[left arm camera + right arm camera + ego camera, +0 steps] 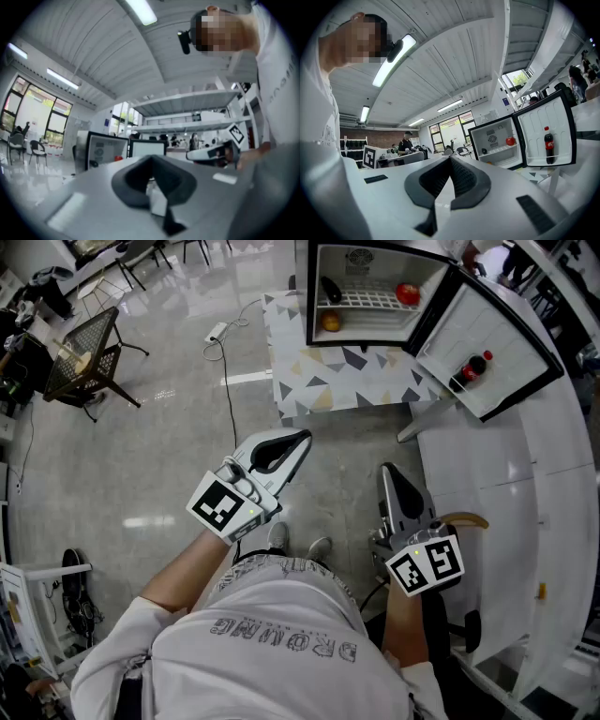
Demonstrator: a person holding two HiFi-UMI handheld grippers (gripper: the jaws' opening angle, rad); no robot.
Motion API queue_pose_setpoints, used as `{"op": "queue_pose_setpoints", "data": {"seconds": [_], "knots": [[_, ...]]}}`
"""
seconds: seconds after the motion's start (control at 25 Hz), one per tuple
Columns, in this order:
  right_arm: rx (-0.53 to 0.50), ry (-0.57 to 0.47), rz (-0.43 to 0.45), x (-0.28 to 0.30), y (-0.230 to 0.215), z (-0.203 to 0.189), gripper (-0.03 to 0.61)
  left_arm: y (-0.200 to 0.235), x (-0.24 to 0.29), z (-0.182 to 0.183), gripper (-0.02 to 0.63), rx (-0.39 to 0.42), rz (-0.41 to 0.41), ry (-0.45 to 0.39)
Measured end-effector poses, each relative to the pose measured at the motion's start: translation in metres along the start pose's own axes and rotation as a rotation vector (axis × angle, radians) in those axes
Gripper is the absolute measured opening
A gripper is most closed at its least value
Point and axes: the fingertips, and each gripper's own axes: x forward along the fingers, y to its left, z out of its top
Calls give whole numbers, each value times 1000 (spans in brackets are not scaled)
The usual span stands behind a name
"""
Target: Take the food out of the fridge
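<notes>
The small fridge [375, 334] stands open on a patterned cabinet [328, 376], far ahead of both grippers. On its shelf lie a dark food item [330, 289] and a red fruit [407, 293]; an orange fruit [330, 322] sits below. A cola bottle [473, 368] stands in the open door [487, 343]. My left gripper [306, 437] is held level, shut and empty, and so is my right gripper [386, 470]. The right gripper view shows the fridge [497, 140], red fruit [510, 140] and bottle [548, 144] beyond the shut right gripper [450, 159]. The left gripper [151, 159] also faces the fridge [101, 150].
A white curved counter [525, 484] runs along the right, close to the fridge door. A power strip with its cable [217, 334] lies on the floor left of the cabinet. A mesh chair [89, 357] stands far left. Grey floor lies between me and the cabinet.
</notes>
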Motion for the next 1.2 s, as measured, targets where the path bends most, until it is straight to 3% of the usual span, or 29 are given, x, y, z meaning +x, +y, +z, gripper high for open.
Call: {"op": "queue_pose_setpoints", "data": {"seconds": [0.64, 1.2], "knots": [[38, -12, 4, -1, -24, 4, 0, -3, 19, -3, 8, -15, 28, -6], [45, -16, -3, -43, -66, 4, 0, -44, 49, -11, 8, 8, 36, 0]]}}
